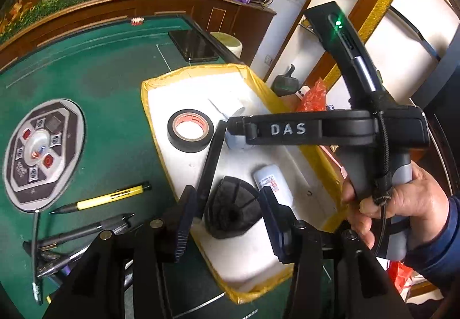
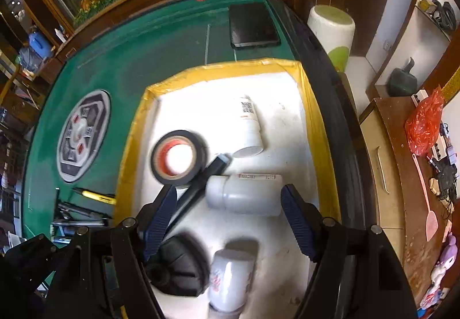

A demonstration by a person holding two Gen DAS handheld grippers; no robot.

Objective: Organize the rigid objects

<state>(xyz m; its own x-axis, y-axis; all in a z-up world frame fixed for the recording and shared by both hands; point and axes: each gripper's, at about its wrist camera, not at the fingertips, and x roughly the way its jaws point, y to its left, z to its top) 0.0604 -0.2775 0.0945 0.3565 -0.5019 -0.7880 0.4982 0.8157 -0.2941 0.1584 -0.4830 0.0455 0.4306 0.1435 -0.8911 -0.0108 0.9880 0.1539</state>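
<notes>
A white foam tray with a yellow taped rim (image 1: 149, 94) (image 2: 138, 123) sits on the green table. In it lie a black tape roll (image 1: 191, 130) (image 2: 179, 158), a black stick (image 1: 211, 163) (image 2: 195, 189), a black wedge-shaped piece (image 1: 230, 212) (image 2: 178, 267) and three white bottles. My left gripper (image 1: 230, 218) hangs open over the wedge piece, its pads clear of it. My right gripper (image 2: 228, 195) is open above a bottle lying on its side (image 2: 244, 195), with gaps on both sides.
On the felt left of the tray lie a yellow pen (image 1: 106, 199) (image 2: 95, 195) and several dark pens (image 1: 86, 232). A round control panel (image 1: 43, 152) is set in the table. A dark phone (image 1: 195, 44) (image 2: 253, 26) lies behind the tray. A hand (image 1: 408, 204) holds the right tool.
</notes>
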